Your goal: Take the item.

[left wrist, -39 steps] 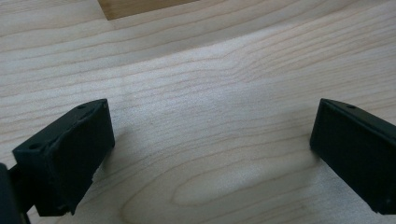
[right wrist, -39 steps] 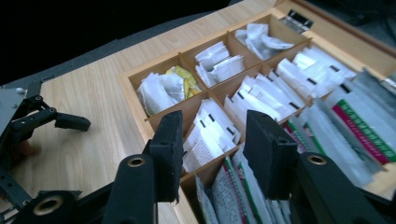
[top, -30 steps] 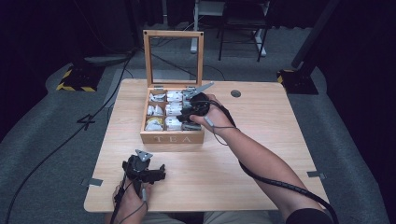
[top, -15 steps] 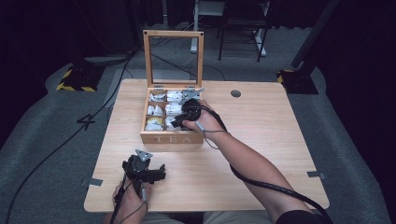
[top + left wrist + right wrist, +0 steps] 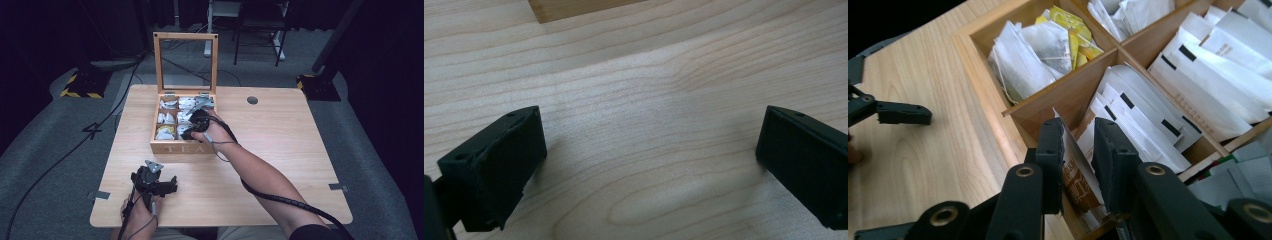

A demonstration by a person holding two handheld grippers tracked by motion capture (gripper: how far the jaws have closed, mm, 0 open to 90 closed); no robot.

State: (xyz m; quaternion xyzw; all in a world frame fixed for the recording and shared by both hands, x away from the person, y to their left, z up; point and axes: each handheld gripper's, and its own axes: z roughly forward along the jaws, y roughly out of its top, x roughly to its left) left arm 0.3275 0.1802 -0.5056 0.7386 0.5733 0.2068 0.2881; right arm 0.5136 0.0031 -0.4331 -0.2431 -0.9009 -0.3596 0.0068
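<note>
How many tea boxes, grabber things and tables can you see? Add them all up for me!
Open light-wood tea box: 1
Black two-jaw grippers: 2, the left gripper and the right gripper
Light-wood table: 1
Total: 4

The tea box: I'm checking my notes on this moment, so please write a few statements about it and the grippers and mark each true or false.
1. The tea box has its lid shut. False: the lid stands upright, open.
2. The right gripper has a tea packet between its jaws. True.
3. The left gripper holds a packet. False: its jaws are wide apart over bare table.
4. The yellow bags lie in a compartment at the box's front left. True.
</note>
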